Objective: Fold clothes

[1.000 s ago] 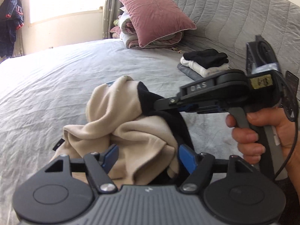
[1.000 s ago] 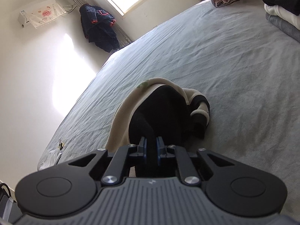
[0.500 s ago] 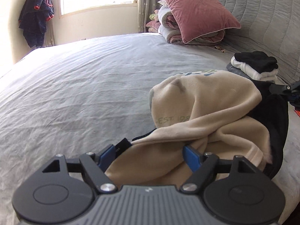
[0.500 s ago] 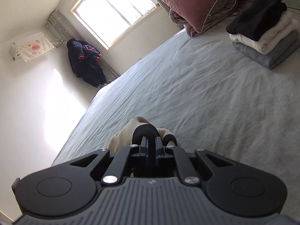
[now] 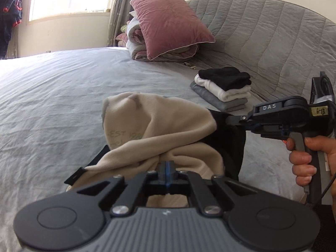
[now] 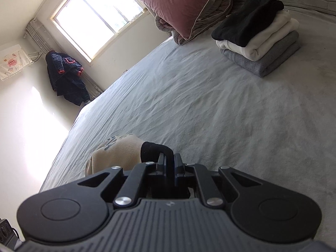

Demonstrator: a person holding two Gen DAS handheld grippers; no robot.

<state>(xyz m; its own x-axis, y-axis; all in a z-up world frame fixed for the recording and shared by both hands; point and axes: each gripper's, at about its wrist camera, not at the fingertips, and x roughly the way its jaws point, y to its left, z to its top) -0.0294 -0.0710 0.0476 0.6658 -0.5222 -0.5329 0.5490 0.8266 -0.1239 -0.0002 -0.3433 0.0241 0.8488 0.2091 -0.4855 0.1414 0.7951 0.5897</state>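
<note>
Now the beige garment (image 5: 159, 121) is pinched by the newly closed left gripper (image 5: 168, 169) and right gripper (image 6: 168, 163), ready for spreading.

Daylight from the blown-out window (image 6: 98, 19); fisheye edges curve.

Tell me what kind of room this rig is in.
A bedroom, most likely: a wide bed under a grey sheet with a quilted headboard, a pink pillow on rolled bedding, and a stack of folded clothes on the mattress.
</note>
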